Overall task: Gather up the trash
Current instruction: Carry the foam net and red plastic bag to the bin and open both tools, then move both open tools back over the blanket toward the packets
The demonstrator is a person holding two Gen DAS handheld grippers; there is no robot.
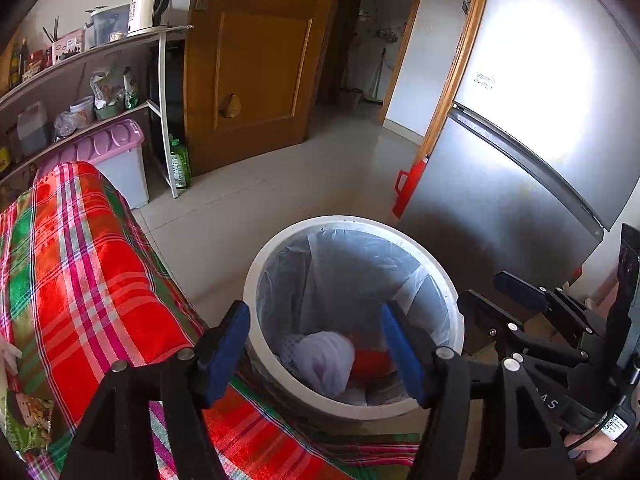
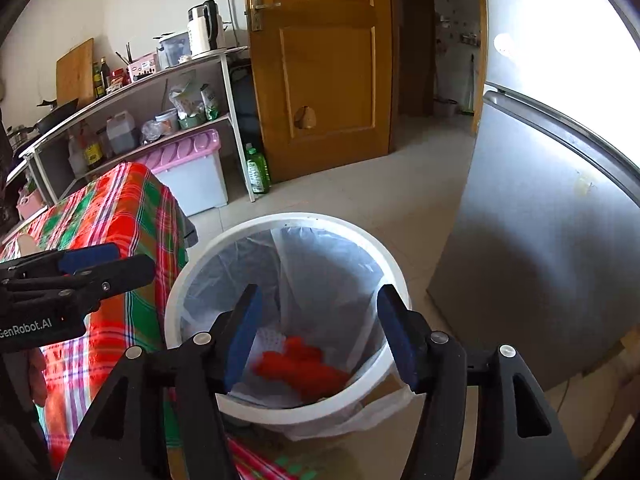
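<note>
Left gripper (image 1: 316, 354) and right gripper (image 2: 320, 340) hang over the white bin (image 2: 192, 280), jaws spread, holding nothing. Red trash (image 2: 304, 368) lies inside the liner.

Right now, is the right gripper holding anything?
No. In the right wrist view the right gripper is open and empty above the white bin, with orange trash already inside.

Daylight fills the room, bright and even. Strong white glare burns out the upper part of the fridge (image 1: 560, 92) in both views, hiding its surface there. The fisheye lens bends the door (image 2: 320, 64) and the shelf (image 1: 80, 56), with dark corners. The red trash (image 2: 304, 368) in the bin (image 2: 224, 248) is blurred.
</note>
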